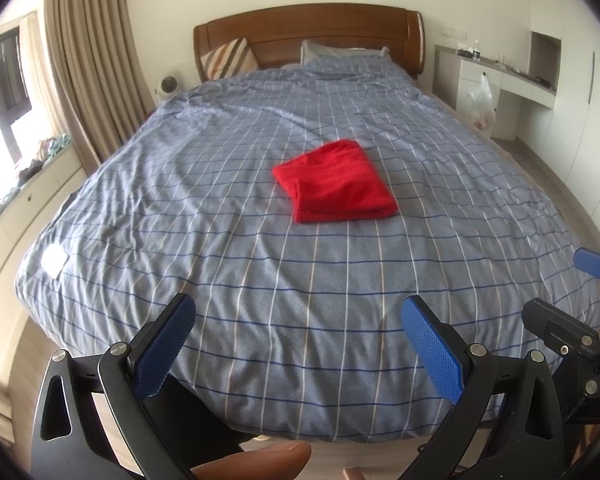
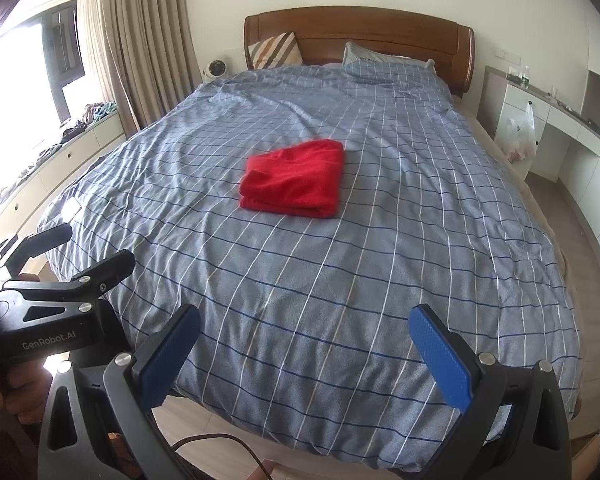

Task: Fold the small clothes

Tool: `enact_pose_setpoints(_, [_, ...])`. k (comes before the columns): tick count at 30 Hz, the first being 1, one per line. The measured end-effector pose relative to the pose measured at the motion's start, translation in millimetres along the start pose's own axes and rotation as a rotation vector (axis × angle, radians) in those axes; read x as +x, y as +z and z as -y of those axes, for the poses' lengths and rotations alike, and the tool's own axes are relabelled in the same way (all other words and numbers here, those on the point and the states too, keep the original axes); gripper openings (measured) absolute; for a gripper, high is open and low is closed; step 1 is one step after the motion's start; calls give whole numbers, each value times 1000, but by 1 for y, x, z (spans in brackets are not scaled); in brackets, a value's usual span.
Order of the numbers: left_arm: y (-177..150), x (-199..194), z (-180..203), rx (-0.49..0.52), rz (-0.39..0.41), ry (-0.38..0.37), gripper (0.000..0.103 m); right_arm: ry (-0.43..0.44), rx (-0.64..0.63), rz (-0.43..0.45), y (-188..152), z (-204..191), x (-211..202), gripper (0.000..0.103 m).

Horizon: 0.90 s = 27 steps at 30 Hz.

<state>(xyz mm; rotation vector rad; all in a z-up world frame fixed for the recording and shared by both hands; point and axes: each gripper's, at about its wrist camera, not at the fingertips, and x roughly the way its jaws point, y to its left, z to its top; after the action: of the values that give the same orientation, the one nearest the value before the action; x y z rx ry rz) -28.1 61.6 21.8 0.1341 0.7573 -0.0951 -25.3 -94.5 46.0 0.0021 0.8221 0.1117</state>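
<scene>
A red cloth (image 1: 334,182) lies folded into a thick, roughly square packet near the middle of the bed (image 1: 260,280), well away from the foot edge and from the headboard (image 1: 308,36). It rests flat on the checked cover, with stacked layers showing along its near edge and a rounded fold on its left side.

The left gripper (image 1: 298,344) and the right gripper (image 2: 306,354) both hover near the foot edge of the bed, jaws spread wide and holding nothing, well apart from the cloth.

The cloth looks light, soft and limp, perhaps a fleecy knit; it will likely sag and slide open if lifted by a single layer. It is neither fragile nor slippery against the rubbed blue pads (image 1: 432,348). The safest hold is probably a pinch through all layers at the two near corners, or along the folded left side, so that the packet stays together.
</scene>
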Motion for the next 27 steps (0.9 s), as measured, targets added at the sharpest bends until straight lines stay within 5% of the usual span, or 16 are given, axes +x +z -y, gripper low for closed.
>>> enact_pose_setpoints(27, [21,15,-12,-77,-4,25,103,-159,23,55,32,14,12,102])
